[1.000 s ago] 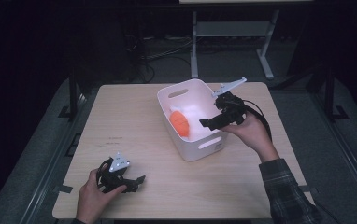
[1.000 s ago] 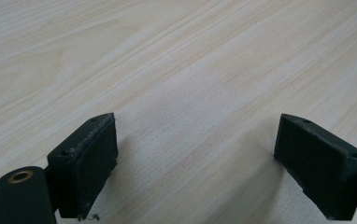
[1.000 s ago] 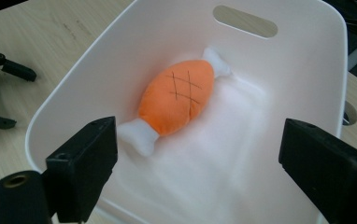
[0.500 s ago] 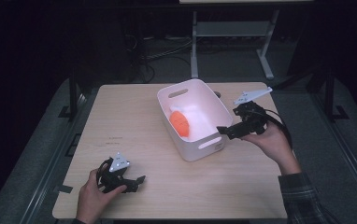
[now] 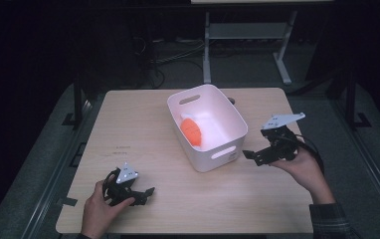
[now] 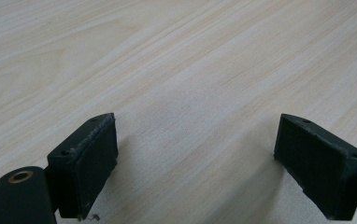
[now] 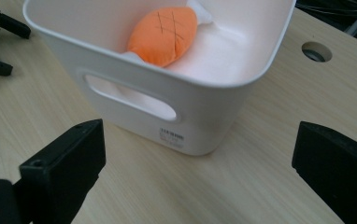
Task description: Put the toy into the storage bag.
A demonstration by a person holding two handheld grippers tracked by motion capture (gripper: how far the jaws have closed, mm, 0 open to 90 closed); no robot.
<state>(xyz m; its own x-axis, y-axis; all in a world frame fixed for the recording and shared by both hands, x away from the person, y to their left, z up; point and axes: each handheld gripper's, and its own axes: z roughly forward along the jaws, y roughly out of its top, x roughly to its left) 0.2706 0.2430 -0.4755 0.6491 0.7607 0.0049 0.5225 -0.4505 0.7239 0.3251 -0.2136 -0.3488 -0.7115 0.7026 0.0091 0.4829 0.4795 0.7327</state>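
My right tongs (image 5: 251,155) have just been opening, nothing between them, right beside the white bin (image 5: 228,115) holding the orange plush (image 5: 192,131). If I swing in carelessly I could shove the bin toward the worktop (image 5: 143,119)'s far edge; left tongs (image 5: 147,191) sit spread and empty near the front-left corner.

One bin (image 5: 228,117), one toy (image 5: 192,130).

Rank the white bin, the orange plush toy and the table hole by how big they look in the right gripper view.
1. White bin, by far the largest.
2. Orange plush toy, lying inside the bin.
3. Table hole, smallest, though it sits farther from the camera, so its look may understate it.
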